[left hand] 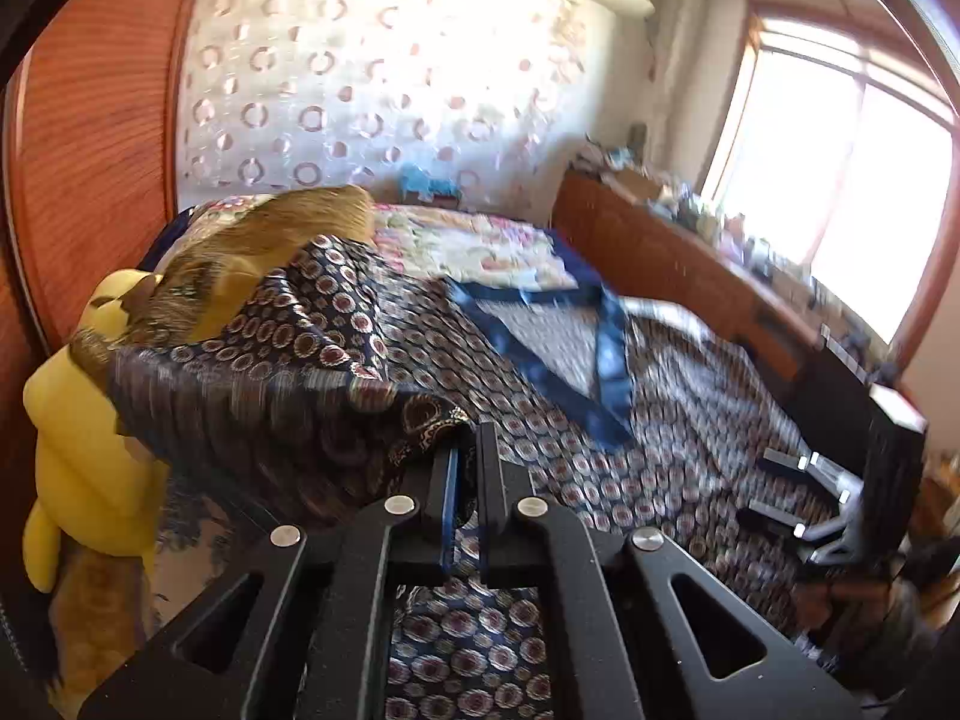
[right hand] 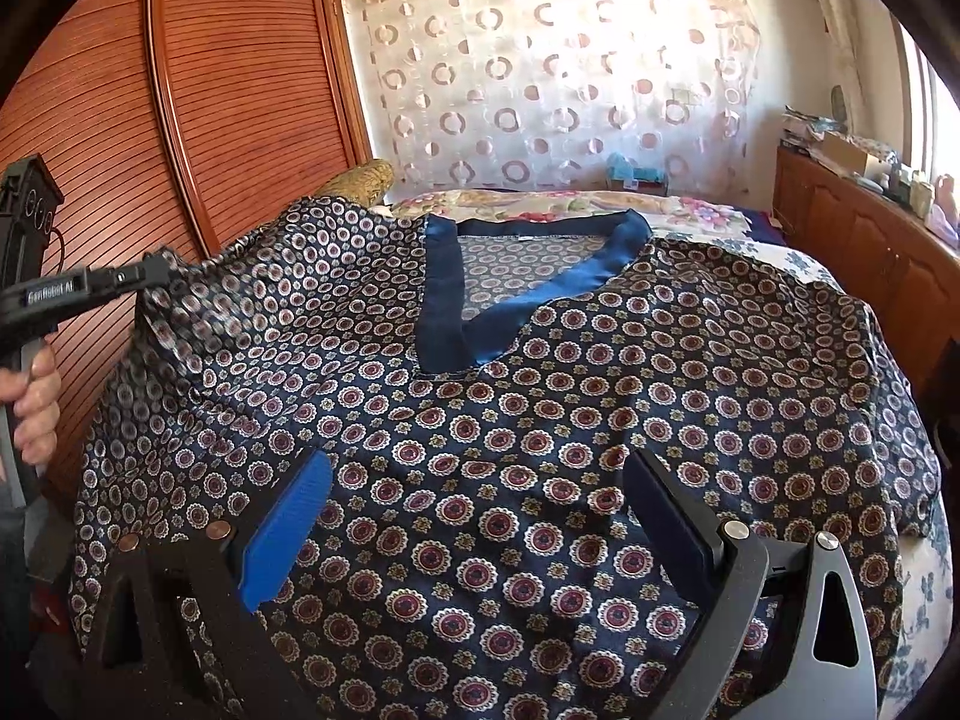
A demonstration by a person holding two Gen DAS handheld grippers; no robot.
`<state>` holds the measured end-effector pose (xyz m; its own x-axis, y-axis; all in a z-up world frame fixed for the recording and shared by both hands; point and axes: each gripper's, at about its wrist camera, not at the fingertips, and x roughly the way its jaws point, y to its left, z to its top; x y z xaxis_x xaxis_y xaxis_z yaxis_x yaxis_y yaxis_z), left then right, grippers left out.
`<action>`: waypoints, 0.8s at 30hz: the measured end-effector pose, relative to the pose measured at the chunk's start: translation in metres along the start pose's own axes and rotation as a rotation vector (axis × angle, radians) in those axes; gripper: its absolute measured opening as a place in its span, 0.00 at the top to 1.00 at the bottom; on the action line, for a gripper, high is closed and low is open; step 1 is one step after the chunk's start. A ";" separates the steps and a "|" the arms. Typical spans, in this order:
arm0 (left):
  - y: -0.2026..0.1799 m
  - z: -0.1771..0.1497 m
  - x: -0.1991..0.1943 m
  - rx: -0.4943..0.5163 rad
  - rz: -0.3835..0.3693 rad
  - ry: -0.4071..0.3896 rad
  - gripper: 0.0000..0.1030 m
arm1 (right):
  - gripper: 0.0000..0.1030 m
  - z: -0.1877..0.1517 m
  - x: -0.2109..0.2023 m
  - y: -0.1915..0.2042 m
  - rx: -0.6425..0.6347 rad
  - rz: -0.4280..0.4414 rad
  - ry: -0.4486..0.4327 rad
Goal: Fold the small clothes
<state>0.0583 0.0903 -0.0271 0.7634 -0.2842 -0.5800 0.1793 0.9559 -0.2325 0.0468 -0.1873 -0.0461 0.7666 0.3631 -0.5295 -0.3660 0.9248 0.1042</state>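
A navy patterned top [right hand: 540, 420] with a blue V-neck band [right hand: 444, 306] lies spread on the bed, neck away from me. My left gripper [left hand: 468, 450] is shut on the edge of its left sleeve [left hand: 288, 360] and holds it lifted off the bed. In the right wrist view the left gripper [right hand: 162, 273] shows at the far left, pinching that sleeve [right hand: 198, 300]. My right gripper [right hand: 480, 480] is open and empty, hovering over the lower middle of the top. It also shows in the left wrist view [left hand: 774, 486] at the right.
A yellow plush toy [left hand: 78, 420] lies at the bed's left side by a wooden louvred wardrobe [right hand: 180, 90]. A floral bedspread [right hand: 690, 210] lies beyond the top. A cluttered wooden cabinet [right hand: 870, 240] runs along the right under a bright window.
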 end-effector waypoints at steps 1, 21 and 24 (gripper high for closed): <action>-0.004 -0.003 0.001 0.016 0.009 0.007 0.96 | 0.05 0.000 0.000 0.000 -0.003 -0.002 0.000; 0.032 -0.024 -0.077 -0.018 0.201 -0.123 0.21 | 0.15 0.044 0.008 0.046 -0.193 0.134 0.029; 0.043 -0.028 -0.085 -0.031 0.246 -0.157 0.21 | 0.16 0.062 0.019 0.066 -0.251 0.181 0.020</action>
<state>-0.0160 0.1538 -0.0102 0.8689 -0.0269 -0.4942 -0.0402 0.9914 -0.1246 0.0707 -0.1123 0.0030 0.6677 0.5148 -0.5378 -0.6163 0.7874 -0.0114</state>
